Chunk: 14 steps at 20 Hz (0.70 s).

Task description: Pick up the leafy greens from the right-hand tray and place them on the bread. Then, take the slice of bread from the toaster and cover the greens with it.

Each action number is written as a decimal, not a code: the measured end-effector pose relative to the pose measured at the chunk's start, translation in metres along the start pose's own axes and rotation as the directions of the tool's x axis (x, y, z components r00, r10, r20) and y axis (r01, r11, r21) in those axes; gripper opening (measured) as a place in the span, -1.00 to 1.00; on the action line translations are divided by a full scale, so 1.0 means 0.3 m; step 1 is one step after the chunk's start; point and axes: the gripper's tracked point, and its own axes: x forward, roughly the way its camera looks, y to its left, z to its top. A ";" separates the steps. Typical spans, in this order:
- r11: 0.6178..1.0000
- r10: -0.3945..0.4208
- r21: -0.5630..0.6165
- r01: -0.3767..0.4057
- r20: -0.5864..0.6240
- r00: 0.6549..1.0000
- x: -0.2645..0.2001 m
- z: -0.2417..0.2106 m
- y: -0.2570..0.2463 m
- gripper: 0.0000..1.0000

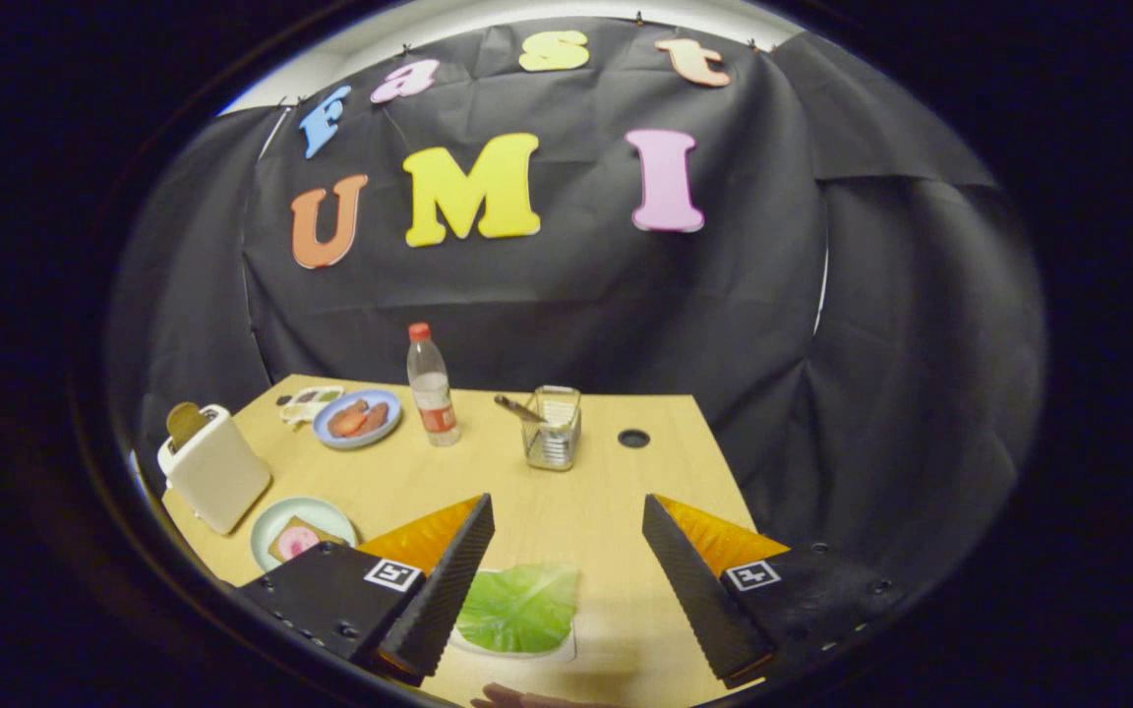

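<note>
No readable text showing; bottle label too small to be making out; square coded markers sitting on gripper, fingers spread apart.

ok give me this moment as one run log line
phase: approach | gripper: open, above leafy greens on tray | bread on plate: bare of greens | toaster: slice in slot | next: likely descend, grasp greens

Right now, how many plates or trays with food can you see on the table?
3. A blue plate beside the bottle; a pale green plate in front of the toaster; a white tray under the leafy greens, between the open jaws.
</note>
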 end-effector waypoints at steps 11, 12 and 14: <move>0.994 0.077 0.102 -0.044 -0.348 0.934 0.334 -0.406 0.029 0.81; 0.993 0.082 0.104 -0.048 -0.360 0.929 0.342 -0.417 0.039 0.72; 0.993 0.083 0.105 -0.047 -0.378 0.922 0.349 -0.421 0.051 0.42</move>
